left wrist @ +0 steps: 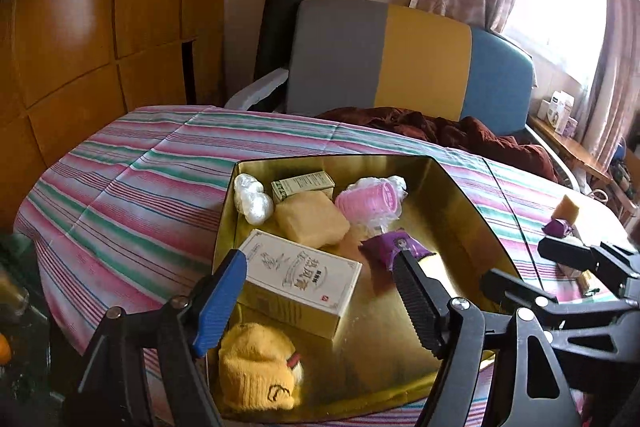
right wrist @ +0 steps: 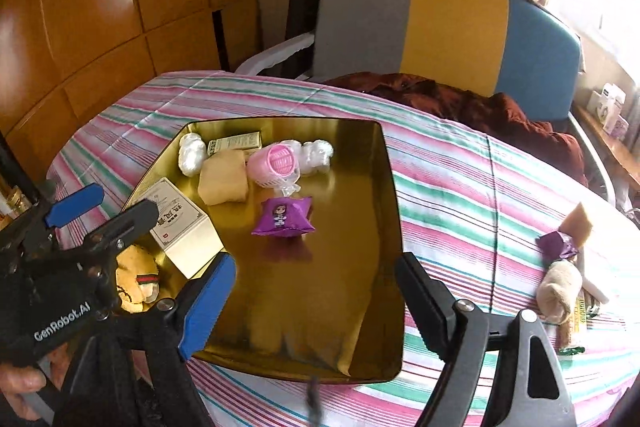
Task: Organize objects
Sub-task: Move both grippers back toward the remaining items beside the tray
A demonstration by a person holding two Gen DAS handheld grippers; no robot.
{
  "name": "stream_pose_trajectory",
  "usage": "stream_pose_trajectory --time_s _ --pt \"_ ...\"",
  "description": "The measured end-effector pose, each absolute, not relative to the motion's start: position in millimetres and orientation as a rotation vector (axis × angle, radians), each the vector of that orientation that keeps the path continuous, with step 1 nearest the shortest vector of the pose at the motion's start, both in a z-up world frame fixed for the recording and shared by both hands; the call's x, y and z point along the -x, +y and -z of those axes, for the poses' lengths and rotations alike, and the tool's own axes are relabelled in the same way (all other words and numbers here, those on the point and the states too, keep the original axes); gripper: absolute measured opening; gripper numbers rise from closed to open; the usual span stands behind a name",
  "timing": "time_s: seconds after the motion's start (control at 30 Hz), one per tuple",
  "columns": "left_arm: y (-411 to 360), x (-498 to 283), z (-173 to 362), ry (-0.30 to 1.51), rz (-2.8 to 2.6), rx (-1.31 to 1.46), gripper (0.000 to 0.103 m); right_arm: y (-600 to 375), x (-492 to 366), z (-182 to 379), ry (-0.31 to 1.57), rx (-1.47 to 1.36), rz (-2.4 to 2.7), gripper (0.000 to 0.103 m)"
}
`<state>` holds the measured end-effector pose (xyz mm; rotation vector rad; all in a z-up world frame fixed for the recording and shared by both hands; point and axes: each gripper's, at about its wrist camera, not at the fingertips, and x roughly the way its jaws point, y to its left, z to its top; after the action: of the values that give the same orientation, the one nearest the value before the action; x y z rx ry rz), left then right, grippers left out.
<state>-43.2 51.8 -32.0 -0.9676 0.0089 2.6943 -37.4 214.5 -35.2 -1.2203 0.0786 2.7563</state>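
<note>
A gold tray [left wrist: 452,227] [right wrist: 352,267] rests on the striped cloth. In it lie a cream box with printed writing [left wrist: 300,283] [right wrist: 176,223], a yellow knitted piece [left wrist: 256,367] [right wrist: 138,275], a yellow sponge [left wrist: 312,223], a pink plastic cup [left wrist: 368,203] [right wrist: 276,159], a purple snack packet [left wrist: 394,247] [right wrist: 284,217], a white wrap bundle [left wrist: 252,199] and a small green box [left wrist: 302,185]. My left gripper [left wrist: 320,291] [right wrist: 104,215] is open and straddles the cream box without pressing it. My right gripper [right wrist: 316,307] [left wrist: 592,259] stands open over bare tray, holding nothing.
To the tray's right, loose on the striped cloth [right wrist: 460,187], lie a purple wrapper [right wrist: 556,245], a tan sponge piece [right wrist: 578,223] and a beige soft toy [right wrist: 560,291]. Behind stand a grey, yellow and blue chair [left wrist: 420,67], a dark red cloth [left wrist: 460,131] and a wooden wardrobe [left wrist: 100,27].
</note>
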Motion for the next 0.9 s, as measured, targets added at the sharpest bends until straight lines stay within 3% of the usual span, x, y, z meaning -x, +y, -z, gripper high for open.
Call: stream_pose_trajectory --time_s 0.53,0.9 --pt "76.5 26.3 30.1 0.126 -2.653 0.940 0.077 239.5 19.3 31.9 0.090 1.152 -2.727 0.084" --pt "101.4 18.6 34.5 0.203 -2.584 0.945 0.079 316.9 -1.2 36.8 0.124 1.129 -2.587 0.084"
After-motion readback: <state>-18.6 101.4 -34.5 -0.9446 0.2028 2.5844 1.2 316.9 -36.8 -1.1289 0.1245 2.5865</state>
